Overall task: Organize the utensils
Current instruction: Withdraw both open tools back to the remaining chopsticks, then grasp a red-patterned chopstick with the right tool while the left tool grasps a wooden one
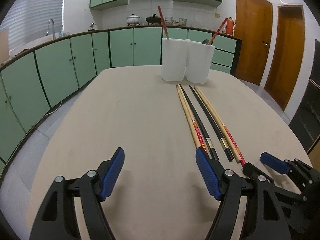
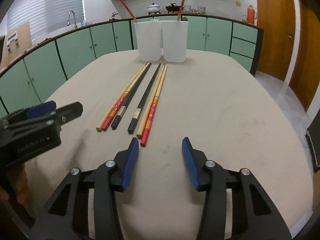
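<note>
**A:** Where do the chopsticks lie?

**B:** Six of them sit in a loose row on the tabletop [image 2: 220, 110], running from the middle towards the far edge, tips pointing at the white holder [image 2: 161, 40] that stands at that far edge. There are two black chopsticks [image 2: 138, 100] in the middle, a pale wooden one and a red-patterned one on each side. The holder has two cups joined together, and each already has one red chopstick [image 2: 183, 0] leaning in it.

**A:** How will they handle?

**B:** I'd judge them light, stiff and thin. The black pair looks lacquered, so likely slippery; they roll easily too. The thick square butt ends, nearest the grippers, look like the best place to pinch, since the tips taper and lie close together.

**A:** And the fingers?

**B:** The right gripper [image 2: 160, 160] hangs just above the tabletop with its blue pads [image 2: 131, 164] spread wide and nothing between them. Its left pad is just beside the butt of the nearest red-patterned chopstick [image 2: 149, 120]; I can't tell if it touches. The left gripper [image 1: 160, 174] is spread wider still, also empty, off to the left of the row, its right pad [image 1: 208, 174] covering the butt end of the leftmost sticks in its own view.
</note>
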`<action>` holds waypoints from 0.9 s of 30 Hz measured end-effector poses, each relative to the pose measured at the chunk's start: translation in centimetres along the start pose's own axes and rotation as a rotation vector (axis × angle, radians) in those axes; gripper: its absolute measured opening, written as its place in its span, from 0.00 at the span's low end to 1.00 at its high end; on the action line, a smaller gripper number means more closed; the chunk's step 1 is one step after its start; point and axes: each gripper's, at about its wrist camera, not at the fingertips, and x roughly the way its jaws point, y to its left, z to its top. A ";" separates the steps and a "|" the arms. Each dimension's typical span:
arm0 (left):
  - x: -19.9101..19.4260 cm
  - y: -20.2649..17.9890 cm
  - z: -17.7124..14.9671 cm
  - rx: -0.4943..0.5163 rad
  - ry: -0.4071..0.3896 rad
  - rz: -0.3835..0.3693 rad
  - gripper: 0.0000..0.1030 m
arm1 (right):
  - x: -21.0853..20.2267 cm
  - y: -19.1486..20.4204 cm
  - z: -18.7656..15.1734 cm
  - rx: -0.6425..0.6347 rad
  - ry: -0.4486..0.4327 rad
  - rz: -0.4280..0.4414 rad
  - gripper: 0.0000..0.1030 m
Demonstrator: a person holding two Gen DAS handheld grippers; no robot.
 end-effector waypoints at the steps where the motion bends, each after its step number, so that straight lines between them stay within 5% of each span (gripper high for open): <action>1: 0.0 0.0 0.0 -0.002 0.001 -0.001 0.70 | 0.1 0.2 0.1 -0.007 -0.001 0.000 0.37; 8: 0.3 -0.2 -0.1 0.007 0.008 -0.012 0.70 | 0.6 0.8 0.5 -0.045 -0.003 -0.013 0.23; 12: 0.4 -0.4 -0.2 0.008 0.019 -0.029 0.70 | 0.8 0.9 0.5 -0.070 -0.003 -0.024 0.05; 27: 1.9 -2.0 -0.7 0.037 0.092 -0.045 0.70 | 1.0 -2.1 1.0 0.007 0.007 -0.036 0.05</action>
